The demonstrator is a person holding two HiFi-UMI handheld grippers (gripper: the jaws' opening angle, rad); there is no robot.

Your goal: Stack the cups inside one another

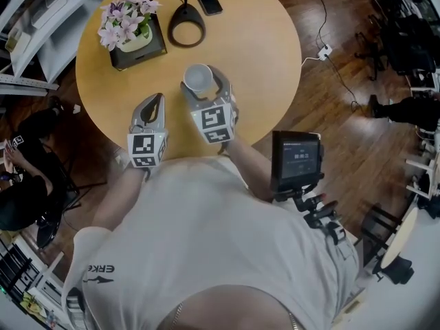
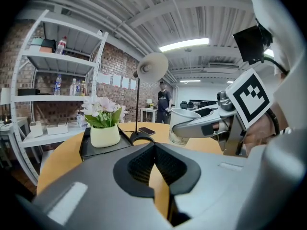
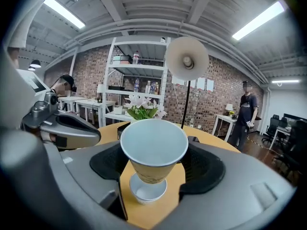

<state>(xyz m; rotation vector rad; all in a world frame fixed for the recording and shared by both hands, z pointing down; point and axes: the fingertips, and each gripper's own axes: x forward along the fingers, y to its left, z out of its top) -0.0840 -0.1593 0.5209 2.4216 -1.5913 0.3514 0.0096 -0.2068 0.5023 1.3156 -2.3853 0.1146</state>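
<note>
Over the round wooden surface (image 1: 261, 53), my right tool (image 1: 201, 82) pinches a paper cup (image 3: 153, 145) upright by its sides, directly above a second cup (image 3: 147, 191) standing on the wood. My left tool (image 1: 156, 102), pressed together and empty, is just beside it. A flower pot (image 1: 130, 36) and lamp base (image 1: 186, 27) sit farther back.

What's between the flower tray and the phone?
The lamp's black base sits between the flower tray and phone, clearest in the head view.
</note>
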